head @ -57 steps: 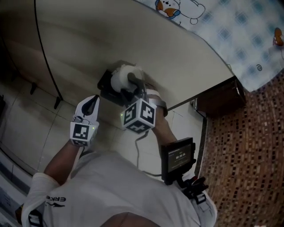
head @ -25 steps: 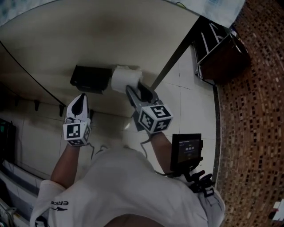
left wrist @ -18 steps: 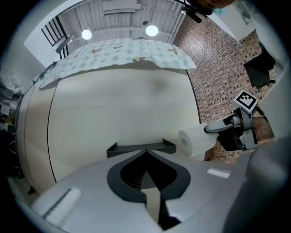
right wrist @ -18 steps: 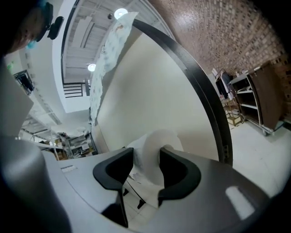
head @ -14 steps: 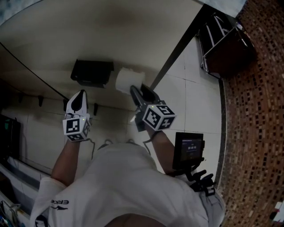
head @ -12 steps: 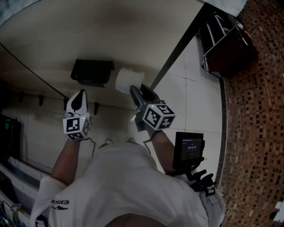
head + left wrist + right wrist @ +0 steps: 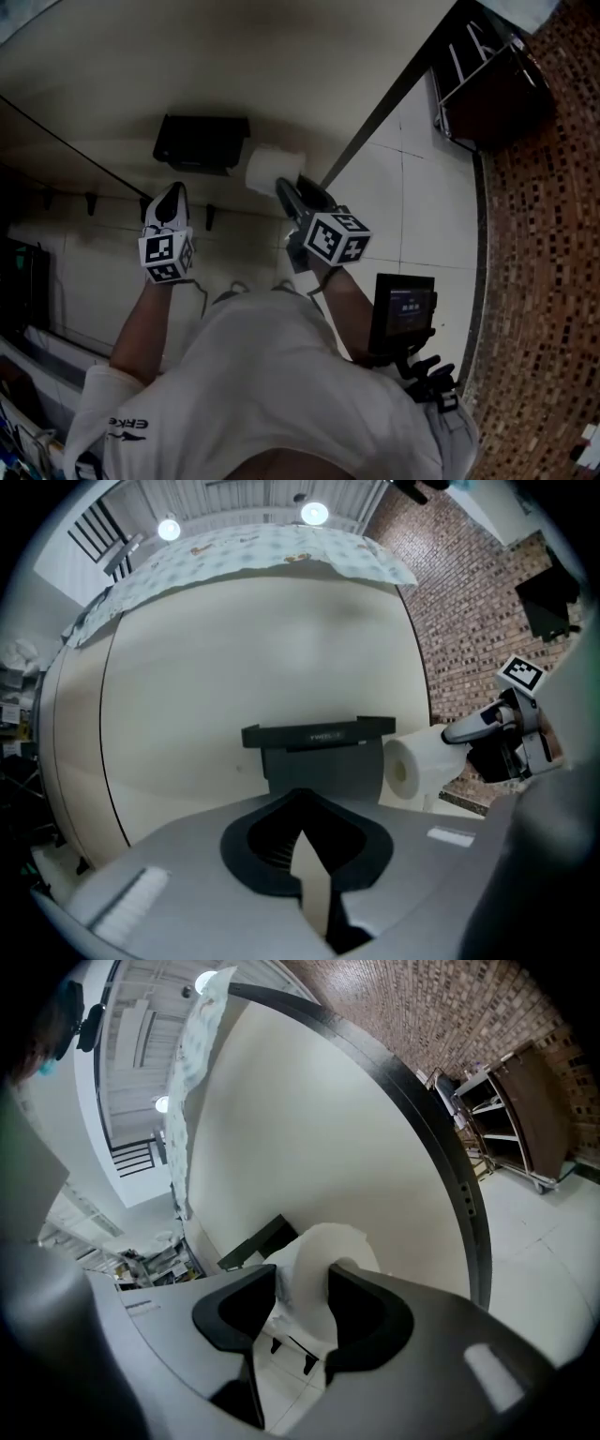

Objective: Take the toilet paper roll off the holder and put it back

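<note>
1. Right claw: the two jaws stand apart and are clamped on the toilet paper roll, one pad on each side of the white cylinder. The roll is carried clear of the floor.

2. Toilet paper roll position: the roll is off the holder. It sits just beside the holder's right end, with its open core facing left toward the holder. Whether the roll touches the holder's edge cannot be told.

3. Holder: a black box-shaped unit with a flat top lid. It is fixed to the beige wall panel, at the far side of the scene. The roll lies outside its body.

4. Left claw: the jaws are together with nothing between them. The claw is to the left of the right claw, on the near side of the holder, and it points at the holder's front. It touches neither holder nor roll.

5. Surroundings:
- White floor tiles run under the panel's right edge.
- A dark shelved cart stands at the far right; its contents cannot be made out.
- A small screen unit hangs at the person's right side.
</note>
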### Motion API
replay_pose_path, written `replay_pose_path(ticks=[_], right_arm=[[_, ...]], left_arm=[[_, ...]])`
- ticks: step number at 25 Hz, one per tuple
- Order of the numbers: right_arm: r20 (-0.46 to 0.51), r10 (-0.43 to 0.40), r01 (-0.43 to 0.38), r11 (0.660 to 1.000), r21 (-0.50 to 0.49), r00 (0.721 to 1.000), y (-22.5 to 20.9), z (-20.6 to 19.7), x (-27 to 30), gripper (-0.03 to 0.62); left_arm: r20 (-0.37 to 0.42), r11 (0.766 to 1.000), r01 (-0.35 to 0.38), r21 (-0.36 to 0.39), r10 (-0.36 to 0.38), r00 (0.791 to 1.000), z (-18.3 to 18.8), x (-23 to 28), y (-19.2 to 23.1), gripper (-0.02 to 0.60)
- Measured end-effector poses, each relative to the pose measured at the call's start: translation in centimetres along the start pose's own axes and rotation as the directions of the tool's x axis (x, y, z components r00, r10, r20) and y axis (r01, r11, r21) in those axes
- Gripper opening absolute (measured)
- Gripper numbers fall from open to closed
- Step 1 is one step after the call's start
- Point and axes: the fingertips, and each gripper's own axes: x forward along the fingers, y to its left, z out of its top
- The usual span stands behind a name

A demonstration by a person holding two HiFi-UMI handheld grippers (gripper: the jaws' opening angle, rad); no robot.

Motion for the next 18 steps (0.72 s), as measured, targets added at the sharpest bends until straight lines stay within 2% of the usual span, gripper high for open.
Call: replay_pose_path(ticks=[4, 7, 10, 13, 15, 18], right_arm=[[-0.021, -0.005, 0.006, 1.0, 0.014, 1.0, -0.2, -0.8, 0.3, 0.189], [-0.026, -0.014, 0.014, 1.0, 0.021, 1.0, -0.3, -1.1, 0.5, 0.189], [-0.025, -0.02, 0.02, 1.0, 0.018, 0.999, -0.2, -1.0, 0.8, 0.189], [-0.02, -0.028, 0.029, 0.999, 0.018, 0.999, -0.5, -0.7, 1.0, 0.189], [-0.017, -0.034, 0.035, 0.999, 0.018, 0.999, -0.7, -0.6, 1.1, 0.187], [-0.016, -0.038, 0.039, 0.999, 0.013, 0.999, -0.5, -0.6, 1.2, 0.187]], left_arm=[[-0.067, 0.999, 0.026, 0.02, -0.025, 0.997, -1.7, 1.1, 0.4, 0.005], [-0.124, 0.994, 0.101, 0.032, -0.097, 0.988, -3.1, 2.3, 0.4, 0.017], [-0.173, 0.981, 0.181, 0.063, -0.168, 0.97, -4.4, 3.5, 0.2, 0.101], [-0.241, 0.959, 0.241, 0.148, -0.201, 0.949, -5.9, 4.9, 0.1, 0.172], [-0.275, 0.941, 0.274, 0.196, -0.215, 0.937, -6.4, 5.7, 0.0, 0.201], [-0.294, 0.929, 0.303, 0.212, -0.235, 0.926, -6.8, 6.6, 0.1, 0.221]])
